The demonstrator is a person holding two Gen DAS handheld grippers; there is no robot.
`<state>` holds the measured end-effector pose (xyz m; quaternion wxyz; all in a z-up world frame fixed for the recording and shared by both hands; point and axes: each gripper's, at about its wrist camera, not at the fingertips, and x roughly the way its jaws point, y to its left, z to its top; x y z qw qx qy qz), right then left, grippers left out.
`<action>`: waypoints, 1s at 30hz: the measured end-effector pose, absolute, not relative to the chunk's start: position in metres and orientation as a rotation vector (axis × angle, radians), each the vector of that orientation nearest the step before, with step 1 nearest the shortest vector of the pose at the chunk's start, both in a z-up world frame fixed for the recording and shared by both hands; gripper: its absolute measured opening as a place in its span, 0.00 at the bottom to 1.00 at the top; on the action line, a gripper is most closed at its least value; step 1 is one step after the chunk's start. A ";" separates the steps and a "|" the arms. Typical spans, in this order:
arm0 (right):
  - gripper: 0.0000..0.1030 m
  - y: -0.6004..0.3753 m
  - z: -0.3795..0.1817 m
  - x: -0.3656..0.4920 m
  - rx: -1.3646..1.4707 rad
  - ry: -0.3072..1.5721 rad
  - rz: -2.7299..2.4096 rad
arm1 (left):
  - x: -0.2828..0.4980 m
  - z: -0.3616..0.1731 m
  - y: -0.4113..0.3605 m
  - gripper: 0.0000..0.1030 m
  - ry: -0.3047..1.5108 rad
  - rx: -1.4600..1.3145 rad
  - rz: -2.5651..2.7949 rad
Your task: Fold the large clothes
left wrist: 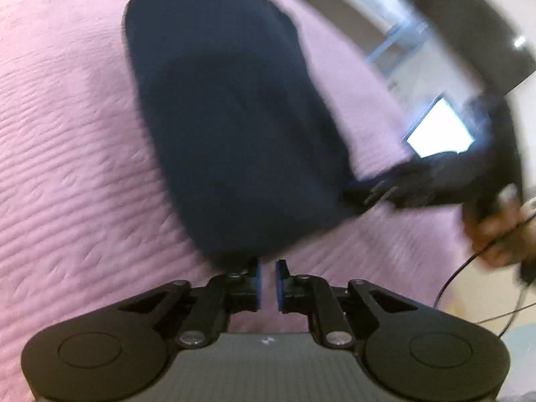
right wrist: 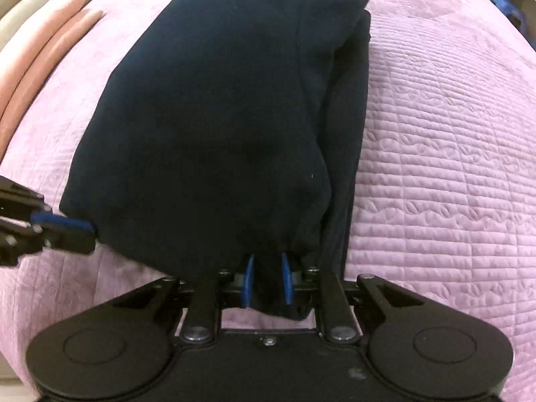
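Two hand-held grippers at dark garment [right wrist: 214,117]'s near edge (right one [right wrist: 267,278] gripping cloth)

No text, label, brand, number or sign can be read in either view

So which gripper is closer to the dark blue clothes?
Right. The right gripper has a fold of the dark blue clothes between its pads. The left gripper sits just at their near edge, with nothing between its pads.
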<state>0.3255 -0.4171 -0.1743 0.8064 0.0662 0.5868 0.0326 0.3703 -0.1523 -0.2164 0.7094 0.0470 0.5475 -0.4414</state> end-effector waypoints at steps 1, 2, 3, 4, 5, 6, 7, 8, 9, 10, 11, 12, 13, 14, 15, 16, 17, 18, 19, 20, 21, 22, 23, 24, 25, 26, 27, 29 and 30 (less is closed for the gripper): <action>0.18 -0.422 -0.166 0.326 0.155 1.241 0.078 | 0.369 -0.211 -0.150 0.13 1.204 0.118 -0.977; 0.19 -0.428 -0.156 0.329 0.171 1.214 0.090 | 0.371 -0.201 -0.144 0.13 1.182 0.082 -1.002; 0.20 -0.434 -0.142 0.334 0.182 1.164 0.103 | 0.375 -0.190 -0.139 0.14 1.159 0.030 -1.023; 0.22 -0.440 -0.130 0.341 0.185 1.110 0.114 | 0.383 -0.177 -0.134 0.14 1.123 -0.036 -1.051; 0.23 -0.444 -0.119 0.351 0.184 1.053 0.124 | 0.390 -0.166 -0.131 0.17 1.085 -0.083 -1.071; 0.24 -0.448 -0.110 0.361 0.182 1.000 0.134 | 0.399 -0.154 -0.129 0.19 1.029 -0.131 -1.083; 0.25 -0.450 -0.103 0.375 0.176 0.950 0.147 | 0.408 -0.145 -0.128 0.22 0.977 -0.171 -1.081; 0.25 -0.450 -0.098 0.391 0.164 0.910 0.162 | 0.417 -0.139 -0.130 0.27 0.934 -0.203 -1.077; 0.25 -0.450 -0.097 0.405 0.153 0.874 0.178 | 0.427 -0.137 -0.133 0.29 0.901 -0.226 -1.065; 0.25 -0.448 -0.098 0.420 0.145 0.844 0.198 | 0.438 -0.139 -0.141 0.29 0.880 -0.239 -1.046; 0.25 -0.446 -0.100 0.437 0.148 0.828 0.222 | 0.447 -0.144 -0.149 0.29 0.873 -0.239 -1.035; 0.26 -0.445 -0.105 0.453 0.165 0.821 0.250 | 0.454 -0.154 -0.158 0.27 0.882 -0.236 -1.021; 0.26 -0.441 -0.110 0.463 0.177 0.819 0.276 | 0.463 -0.170 -0.169 0.27 0.918 -0.234 -1.006; 0.26 -0.435 -0.119 0.475 0.161 0.827 0.288 | 0.467 -0.185 -0.177 0.24 0.952 -0.230 -1.011; 0.26 -0.429 -0.132 0.486 0.103 0.852 0.269 | 0.467 -0.196 -0.182 0.20 0.968 -0.222 -1.022; 0.24 -0.428 -0.145 0.499 0.044 0.872 0.235 | 0.466 -0.204 -0.183 0.17 0.977 -0.221 -1.025; 0.25 -0.430 -0.155 0.500 0.022 0.878 0.213 | 0.467 -0.209 -0.181 0.14 0.991 -0.237 -1.025; 0.40 -0.439 -0.166 0.500 0.035 0.876 0.185 | 0.466 -0.214 -0.179 0.14 1.016 -0.267 -1.032; 0.64 -0.452 -0.173 0.499 0.056 0.858 0.127 | 0.465 -0.216 -0.176 0.14 1.033 -0.284 -1.035; 0.63 -0.460 -0.175 0.497 0.053 0.857 0.056 | 0.461 -0.216 -0.173 0.13 1.036 -0.284 -1.031; 0.63 -0.468 -0.178 0.492 0.062 0.866 0.013 | 0.459 -0.214 -0.169 0.13 1.039 -0.280 -1.034; 0.63 -0.479 -0.181 0.485 0.122 0.870 0.015 | 0.456 -0.214 -0.168 0.13 1.045 -0.280 -1.040; 0.63 -0.485 -0.180 0.482 0.175 0.881 0.005 | 0.455 -0.213 -0.168 0.13 1.051 -0.276 -1.039; 0.58 -0.486 -0.176 0.479 0.175 0.887 -0.020 | 0.456 -0.212 -0.164 0.13 1.054 -0.268 -1.037; 0.54 -0.482 -0.169 0.471 0.145 0.893 -0.043 | 0.454 -0.210 -0.164 0.13 1.056 -0.255 -1.036; 0.51 -0.479 -0.159 0.466 0.136 0.881 -0.041 | 0.454 -0.210 -0.164 0.15 1.059 -0.246 -1.041; 0.46 -0.476 -0.148 0.459 0.154 0.860 -0.018 | 0.452 -0.211 -0.165 0.15 1.069 -0.234 -1.046; 0.43 -0.461 -0.133 0.434 0.198 0.836 0.040 | 0.447 -0.212 -0.167 0.15 1.093 -0.221 -1.053; 0.38 -0.456 -0.133 0.428 0.207 0.844 0.074 | 0.443 -0.213 -0.165 0.15 1.103 -0.224 -1.059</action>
